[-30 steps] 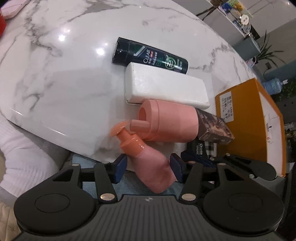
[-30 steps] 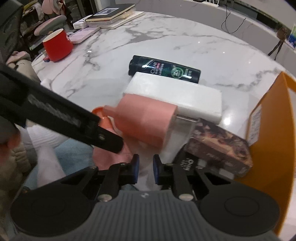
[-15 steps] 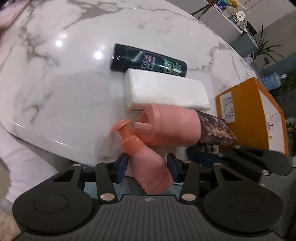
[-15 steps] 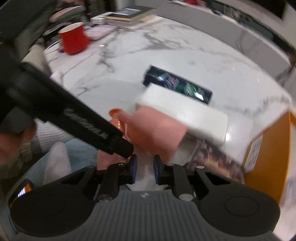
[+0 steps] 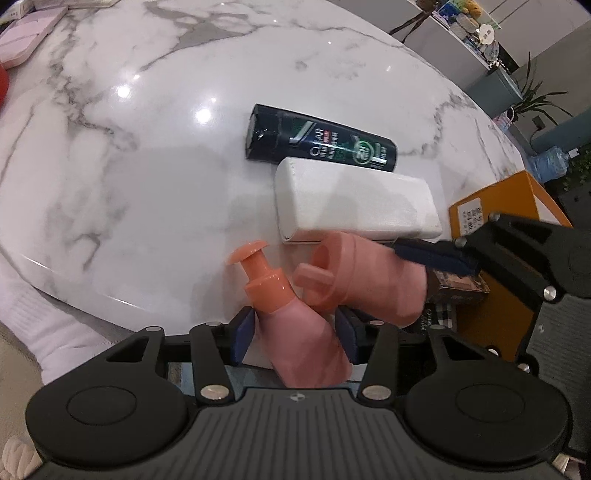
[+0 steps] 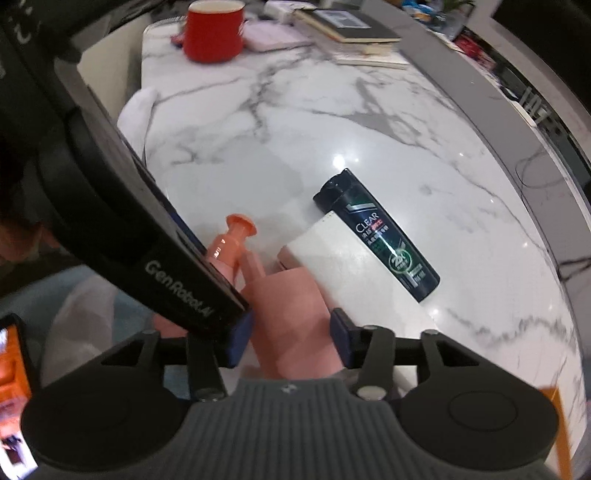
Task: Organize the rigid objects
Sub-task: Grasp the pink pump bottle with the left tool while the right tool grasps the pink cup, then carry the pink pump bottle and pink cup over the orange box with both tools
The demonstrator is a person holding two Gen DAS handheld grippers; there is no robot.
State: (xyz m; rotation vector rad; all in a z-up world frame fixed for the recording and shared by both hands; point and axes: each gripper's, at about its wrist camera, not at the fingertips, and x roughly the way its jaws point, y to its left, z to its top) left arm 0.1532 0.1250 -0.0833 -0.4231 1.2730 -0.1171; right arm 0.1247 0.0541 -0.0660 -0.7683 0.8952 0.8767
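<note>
My left gripper (image 5: 293, 330) is shut on a pink pump bottle (image 5: 295, 332) with an orange pump head, held at the table's near edge. My right gripper (image 6: 291, 341) is open, its fingers on either side of a pink cup (image 6: 291, 314) lying on its side; the cup also shows in the left wrist view (image 5: 362, 273). Whether the pads touch it I cannot tell. Behind lie a white case (image 5: 354, 199) and a dark CLEAR shampoo bottle (image 5: 321, 138), side by side on the marble table (image 5: 147, 147).
An orange box (image 5: 517, 236) stands at the right, with a patterned brown box (image 5: 458, 284) against it. A red mug (image 6: 214, 29), a pink case and stacked books (image 6: 354, 33) sit at the far end. A white sleeve (image 5: 37, 317) lies at the table's near edge.
My right gripper has opened and swung round the pink cup. The left gripper, still holding the pump bottle, has drawn back slightly.
</note>
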